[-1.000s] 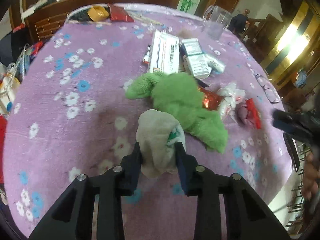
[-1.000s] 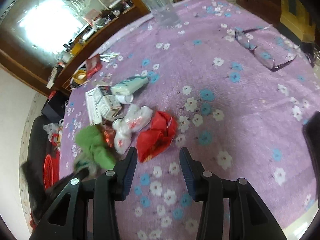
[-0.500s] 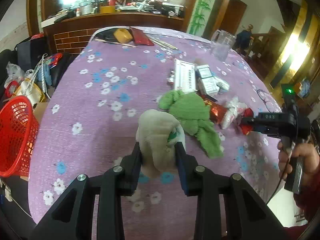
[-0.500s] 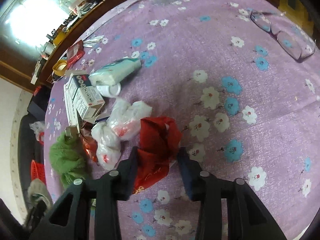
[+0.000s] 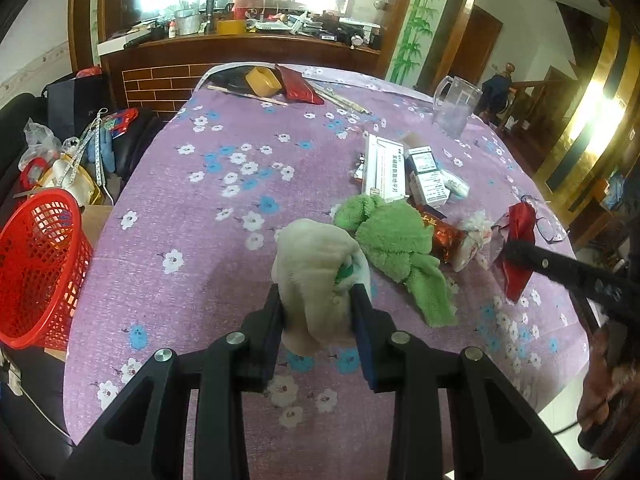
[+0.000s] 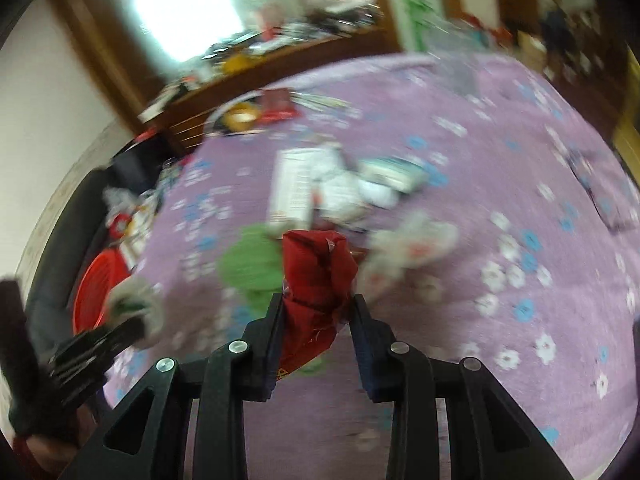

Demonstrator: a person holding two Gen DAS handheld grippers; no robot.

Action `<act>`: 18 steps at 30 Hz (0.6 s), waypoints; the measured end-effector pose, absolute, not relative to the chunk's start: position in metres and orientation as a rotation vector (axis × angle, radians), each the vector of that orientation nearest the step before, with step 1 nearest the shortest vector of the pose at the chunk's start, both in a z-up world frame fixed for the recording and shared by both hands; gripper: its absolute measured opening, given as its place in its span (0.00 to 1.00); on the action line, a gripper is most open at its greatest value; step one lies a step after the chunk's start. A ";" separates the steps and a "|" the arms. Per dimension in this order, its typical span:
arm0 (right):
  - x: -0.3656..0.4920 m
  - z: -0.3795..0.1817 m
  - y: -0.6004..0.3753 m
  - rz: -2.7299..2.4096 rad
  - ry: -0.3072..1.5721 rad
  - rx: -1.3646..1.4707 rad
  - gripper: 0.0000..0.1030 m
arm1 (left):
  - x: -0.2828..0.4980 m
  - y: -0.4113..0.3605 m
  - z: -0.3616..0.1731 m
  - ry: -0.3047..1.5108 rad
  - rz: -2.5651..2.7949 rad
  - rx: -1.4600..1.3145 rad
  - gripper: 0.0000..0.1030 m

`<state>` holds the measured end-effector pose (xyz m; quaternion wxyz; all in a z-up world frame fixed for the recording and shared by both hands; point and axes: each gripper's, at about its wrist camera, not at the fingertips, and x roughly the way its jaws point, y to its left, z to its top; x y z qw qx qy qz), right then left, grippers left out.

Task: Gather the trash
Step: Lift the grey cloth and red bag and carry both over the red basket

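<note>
While the left gripper (image 5: 318, 316) clamps a beige crumpled wad (image 5: 316, 276), the right gripper (image 6: 316, 326) holds a red wrapper (image 6: 316, 276). Its jaws have just been closing on it above the purple floral tablecloth (image 5: 192, 216).

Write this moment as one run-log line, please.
left gripper: holds beige wad | right gripper: jaws just closing, grips red wrapper | red basket: beside table

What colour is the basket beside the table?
Red, a mesh plastic basket; clearest in the left wrist view.
</note>
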<state>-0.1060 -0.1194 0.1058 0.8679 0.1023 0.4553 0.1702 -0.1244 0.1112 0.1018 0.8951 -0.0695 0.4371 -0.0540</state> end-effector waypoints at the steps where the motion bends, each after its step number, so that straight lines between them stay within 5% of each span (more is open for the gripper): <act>1: -0.108 0.106 -0.113 0.370 0.956 0.207 0.33 | -0.126 0.112 0.102 0.904 -0.108 -0.143 0.31; 18: -0.130 0.099 -0.056 0.498 0.991 0.093 0.33 | -0.149 0.142 0.102 0.888 -0.036 -0.178 0.31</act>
